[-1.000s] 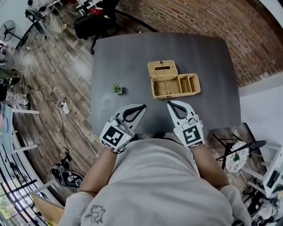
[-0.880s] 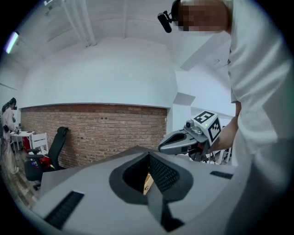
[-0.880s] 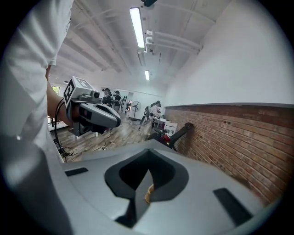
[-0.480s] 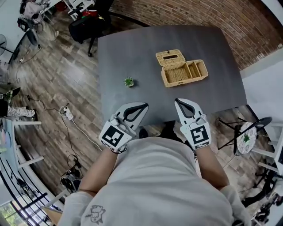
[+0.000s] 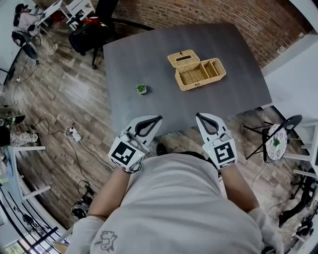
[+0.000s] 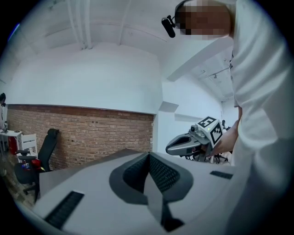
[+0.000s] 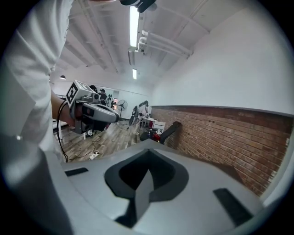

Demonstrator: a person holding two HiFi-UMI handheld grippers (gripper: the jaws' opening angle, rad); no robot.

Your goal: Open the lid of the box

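Note:
A wicker box (image 5: 201, 74) stands on the dark grey table (image 5: 149, 54), its lid (image 5: 183, 58) swung fully back and lying flat behind it, so the compartments show. Both grippers hang close to the person's chest, off the table's near edge and well short of the box. My left gripper (image 5: 155, 118) is shut with nothing in it; its own view shows the closed jaws (image 6: 148, 156) and the right gripper (image 6: 193, 141) beside it. My right gripper (image 5: 199, 117) is shut and holds nothing too (image 7: 147, 170).
A small potted plant (image 5: 141, 88) sits on the table left of the box. A black office chair (image 5: 92, 30) stands behind the table's far left corner. A round side table (image 5: 276, 144) is at the right. A brick wall (image 5: 213, 15) runs behind.
The table and box now lie farther from me and the view has swung; both grippers, still shut, sit off the table's near edge where before their tips were over it.

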